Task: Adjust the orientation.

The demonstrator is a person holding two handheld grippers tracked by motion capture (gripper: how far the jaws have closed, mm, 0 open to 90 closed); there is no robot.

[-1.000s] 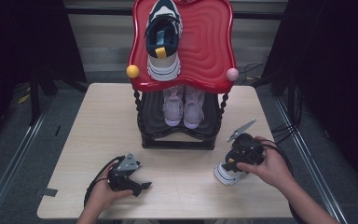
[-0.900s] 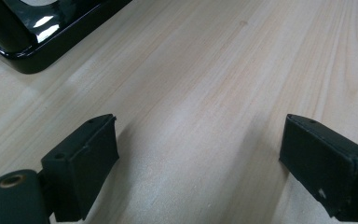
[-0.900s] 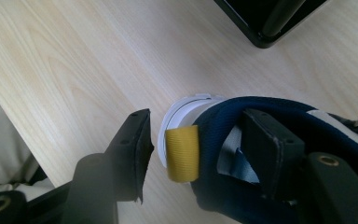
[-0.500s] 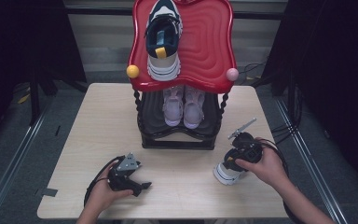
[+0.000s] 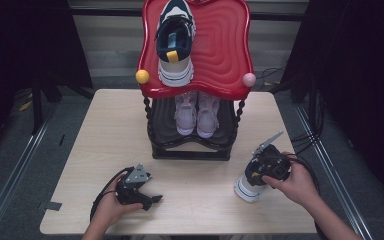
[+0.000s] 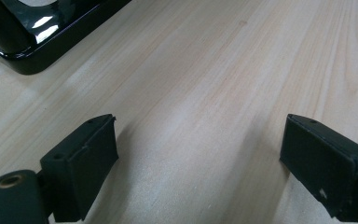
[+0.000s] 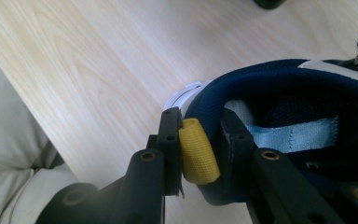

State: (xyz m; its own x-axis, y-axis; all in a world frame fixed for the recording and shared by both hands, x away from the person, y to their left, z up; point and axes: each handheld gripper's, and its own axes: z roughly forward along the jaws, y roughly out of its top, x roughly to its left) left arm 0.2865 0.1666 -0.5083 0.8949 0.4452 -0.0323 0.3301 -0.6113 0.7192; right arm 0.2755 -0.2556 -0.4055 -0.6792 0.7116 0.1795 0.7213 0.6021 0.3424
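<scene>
A navy and white sneaker [image 5: 246, 187] stands on the table at the front right, toe toward the front edge. My right gripper [image 5: 258, 176] is at its heel. In the right gripper view the right gripper [image 7: 198, 135] has one jaw outside the yellow heel tab [image 7: 196, 156] and one inside the navy collar [image 7: 279, 88]. The jaws have just been closing and now press on the heel. My left gripper [image 5: 151, 200] rests on the table at the front left. In the left gripper view the left gripper [image 6: 198, 158] is open over bare wood.
A two-level rack stands at the table's back middle, with a red top tray [image 5: 220, 50] and a black base [image 5: 190, 150]. A matching sneaker [image 5: 174, 40] lies on top, and a pink pair [image 5: 196, 112] sits on the lower shelf. The base's corner [image 6: 28, 42] is near the left gripper.
The right gripper has shifted slightly toward the near right at the sneaker's heel. The left gripper has stayed where it was.
</scene>
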